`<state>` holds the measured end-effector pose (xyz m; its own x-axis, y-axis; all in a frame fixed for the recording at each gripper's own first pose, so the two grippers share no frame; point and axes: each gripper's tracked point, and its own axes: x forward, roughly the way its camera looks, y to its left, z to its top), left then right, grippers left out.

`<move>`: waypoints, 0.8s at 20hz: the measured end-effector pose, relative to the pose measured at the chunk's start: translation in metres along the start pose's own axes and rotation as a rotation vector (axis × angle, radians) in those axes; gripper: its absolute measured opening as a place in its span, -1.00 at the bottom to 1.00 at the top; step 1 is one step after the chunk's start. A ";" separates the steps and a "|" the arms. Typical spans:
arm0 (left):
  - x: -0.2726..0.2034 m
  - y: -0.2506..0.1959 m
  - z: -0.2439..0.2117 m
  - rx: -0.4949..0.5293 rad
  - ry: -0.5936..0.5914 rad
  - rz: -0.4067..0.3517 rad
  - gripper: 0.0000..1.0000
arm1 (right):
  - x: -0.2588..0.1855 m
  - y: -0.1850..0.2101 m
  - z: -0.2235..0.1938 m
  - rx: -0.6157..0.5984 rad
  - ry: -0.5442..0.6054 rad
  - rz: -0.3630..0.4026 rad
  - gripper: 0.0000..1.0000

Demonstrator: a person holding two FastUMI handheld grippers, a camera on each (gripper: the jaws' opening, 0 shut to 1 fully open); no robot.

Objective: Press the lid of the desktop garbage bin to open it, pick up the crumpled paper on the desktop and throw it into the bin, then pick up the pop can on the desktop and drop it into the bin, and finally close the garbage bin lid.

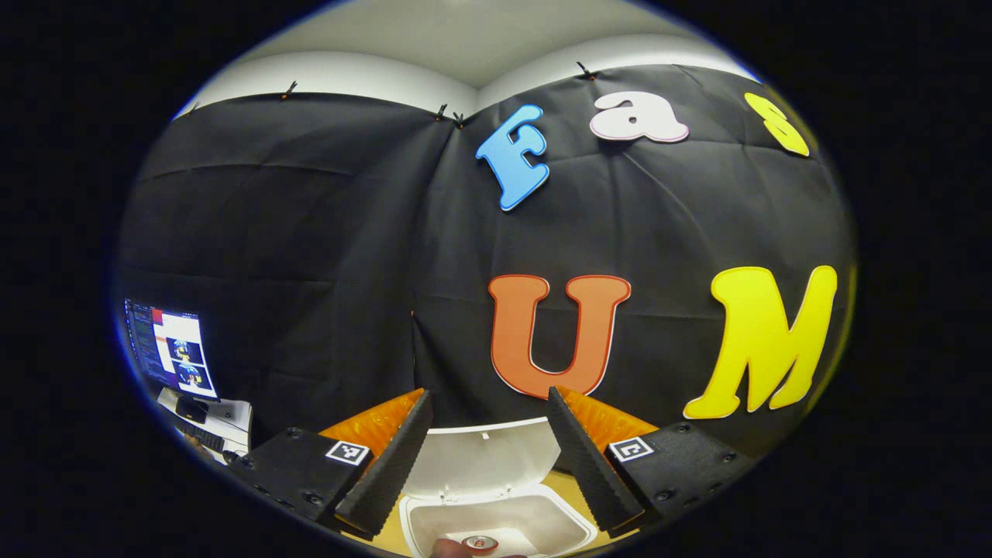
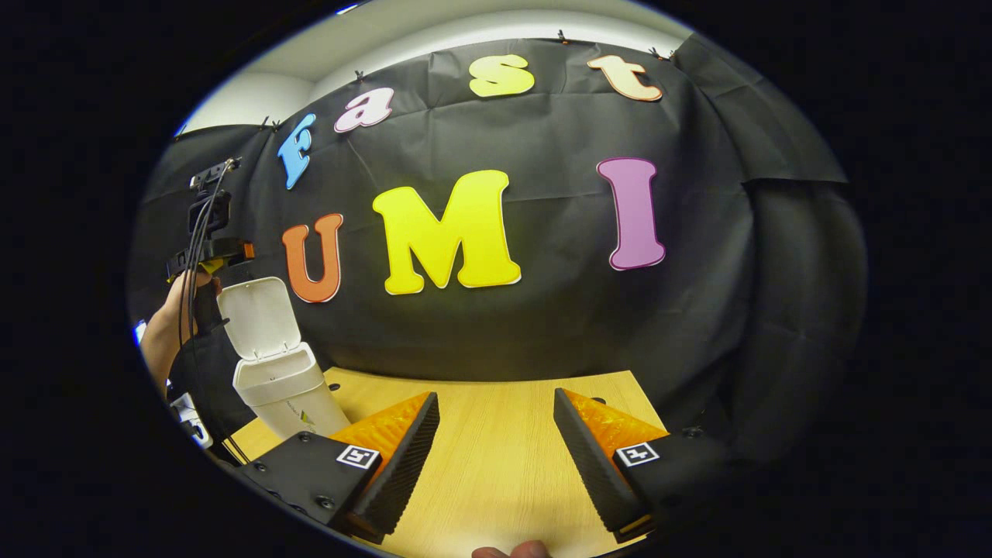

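Observation:
The white desktop bin stands just below my left gripper, its lid tipped up behind the opening. The pop can lies inside the bin, its metal top showing. My left gripper is open and holds nothing. In the right gripper view the same bin stands at the left of the wooden table with its lid raised. The left gripper and the hand holding it hover over the bin. My right gripper is open above bare tabletop.
A monitor and a keyboard sit at the far left in the left gripper view. The black cloth wall rises right behind the bin and the table's back edge. Wooden tabletop stretches to the right of the bin.

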<state>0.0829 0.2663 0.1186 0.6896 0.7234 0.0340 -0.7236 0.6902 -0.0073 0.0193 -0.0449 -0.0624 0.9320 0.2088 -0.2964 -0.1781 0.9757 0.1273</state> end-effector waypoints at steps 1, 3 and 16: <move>0.009 0.003 0.003 -0.005 0.001 0.019 0.92 | 0.000 -0.003 0.001 0.001 -0.004 -0.009 0.89; 0.026 0.010 0.004 -0.005 0.017 0.056 0.92 | -0.001 -0.005 0.002 0.000 -0.006 -0.022 0.89; 0.065 0.004 -0.062 0.040 0.253 0.098 0.89 | -0.007 -0.007 0.000 -0.007 -0.001 -0.072 0.89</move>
<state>0.1267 0.3173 0.0589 0.5976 0.7723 -0.2157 -0.7846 0.6186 0.0412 0.0140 -0.0536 -0.0613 0.9427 0.1382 -0.3037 -0.1130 0.9886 0.0991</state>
